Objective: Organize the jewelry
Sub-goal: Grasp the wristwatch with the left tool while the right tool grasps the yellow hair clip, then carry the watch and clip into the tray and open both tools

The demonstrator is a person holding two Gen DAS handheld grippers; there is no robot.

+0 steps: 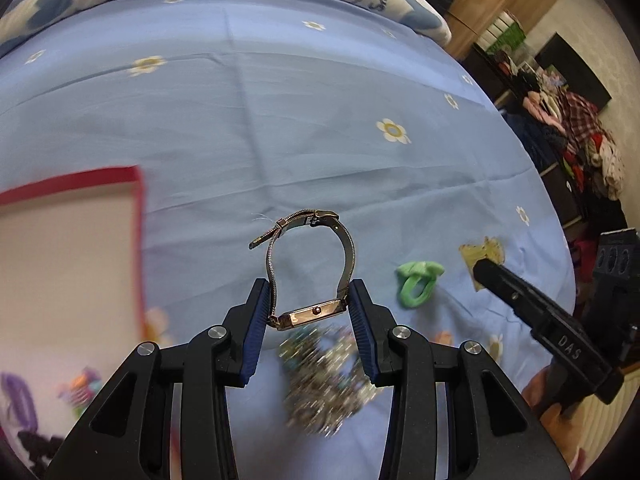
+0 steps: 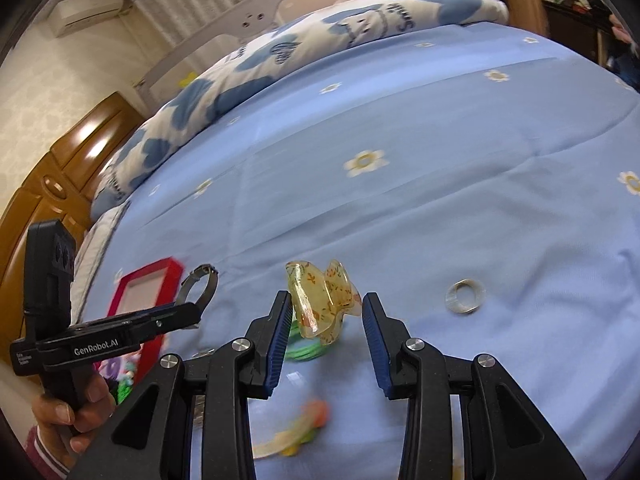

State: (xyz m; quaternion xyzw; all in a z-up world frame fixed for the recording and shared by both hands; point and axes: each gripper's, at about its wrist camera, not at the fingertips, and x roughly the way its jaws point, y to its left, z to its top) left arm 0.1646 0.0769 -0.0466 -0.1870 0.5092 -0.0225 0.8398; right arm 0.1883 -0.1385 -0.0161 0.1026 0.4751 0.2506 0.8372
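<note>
My left gripper [image 1: 308, 304] is shut on a gold watch [image 1: 310, 314] with a mesh strap, held above the blue bedsheet; the watch strap also shows in the right wrist view [image 2: 202, 280]. A red-rimmed box [image 1: 138, 216] lies to its left, also seen in the right wrist view [image 2: 138, 280]. My right gripper [image 2: 325, 312] is open with a yellow floral hair claw [image 2: 322, 300] between its fingers; I cannot tell if they touch it. A green scrunchie [image 1: 418, 282] lies under the claw [image 1: 482, 252]. A pale ring [image 2: 465, 296] lies to the right.
A blurred glittery jewelry pile [image 1: 324, 376] lies below the left gripper. Colourful hair pieces [image 1: 80, 384] lie in the box. An orange and yellow piece [image 2: 300, 428] lies near the right gripper. A patterned pillow [image 2: 280, 52] runs along the bed's far side.
</note>
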